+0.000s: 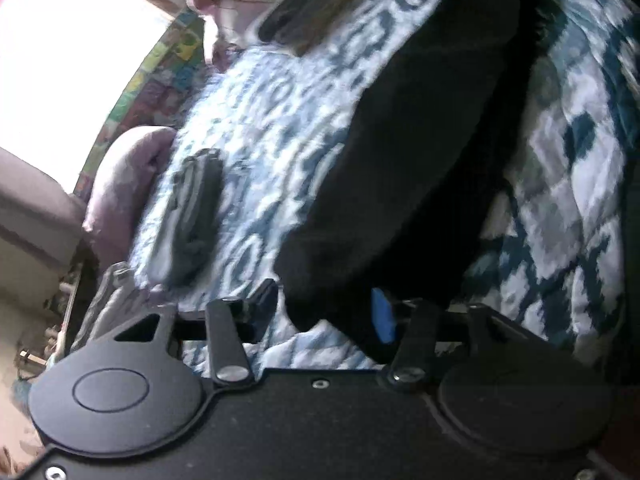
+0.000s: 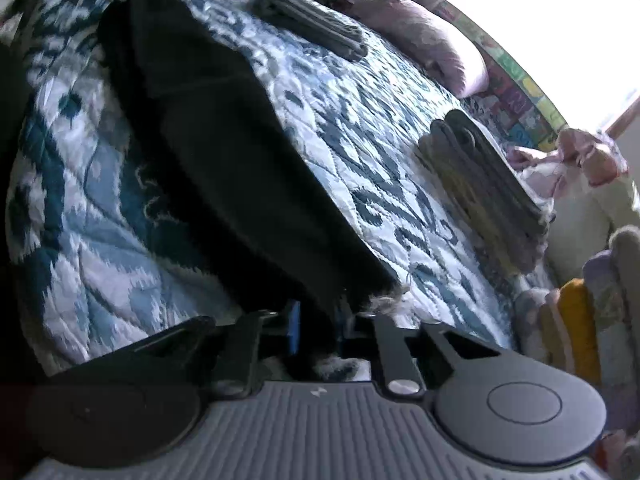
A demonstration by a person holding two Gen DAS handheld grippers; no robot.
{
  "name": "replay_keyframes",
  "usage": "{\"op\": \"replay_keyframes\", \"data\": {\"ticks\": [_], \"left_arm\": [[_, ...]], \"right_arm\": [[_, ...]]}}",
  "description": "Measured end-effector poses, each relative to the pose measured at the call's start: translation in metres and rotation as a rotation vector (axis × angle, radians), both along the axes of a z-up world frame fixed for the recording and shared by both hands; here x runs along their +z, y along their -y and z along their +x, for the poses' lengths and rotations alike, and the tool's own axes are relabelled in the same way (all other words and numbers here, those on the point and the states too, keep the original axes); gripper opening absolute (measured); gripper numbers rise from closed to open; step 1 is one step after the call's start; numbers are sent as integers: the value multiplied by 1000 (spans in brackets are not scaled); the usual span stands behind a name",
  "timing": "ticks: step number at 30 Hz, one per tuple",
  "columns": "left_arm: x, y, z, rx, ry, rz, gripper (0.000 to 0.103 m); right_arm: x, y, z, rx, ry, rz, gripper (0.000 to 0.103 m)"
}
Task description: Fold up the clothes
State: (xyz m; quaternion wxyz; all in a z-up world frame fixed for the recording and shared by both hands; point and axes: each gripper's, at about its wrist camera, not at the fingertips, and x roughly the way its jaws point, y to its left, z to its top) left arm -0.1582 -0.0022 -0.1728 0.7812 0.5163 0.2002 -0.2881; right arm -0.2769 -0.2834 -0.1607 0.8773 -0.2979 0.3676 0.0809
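Black garment (image 1: 420,152) lies stretched along a blue-and-white patterned quilt (image 1: 256,148) on a bed, its near end gathered at both handheld tools. In the right wrist view, the right gripper (image 2: 318,326) is clenched on the garment's near edge, dark cloth pinched between the blue pads beside a frayed pale fringe. In the left wrist view, the left gripper (image 1: 326,308) stands partly apart around the other near corner; cloth hangs between the jaws and against the blue pad, but blur leaves it unclear whether both pads press it.

Folded grey clothes (image 2: 484,176) sit in a stack well apart toward the bright window side, with another folded grey piece (image 2: 316,24) farther up the bed near a lilac pillow (image 2: 432,48).

The fabric looks soft, limp and fairly light, likely to sag and slide rather than hold a line. It appears best taken at the two corners of one hem, pinched well in from the edge, so the fold can be carried over evenly without the middle drooping.
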Motion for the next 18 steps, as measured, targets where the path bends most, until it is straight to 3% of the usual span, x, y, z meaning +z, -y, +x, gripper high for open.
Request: {"op": "replay_keyframes", "data": {"ticks": [2,9,18], "left_arm": [[0,1,2,2,5,-1,21],[48,-11,24,90,-102,-301,17],[66,-15,86,254,-221,-552,16]], "right_arm": [[4,4,1,-15,7,31,6],[36,27,10,-76,48,171,5],[59,72,62,-196,67,315,5]]}}
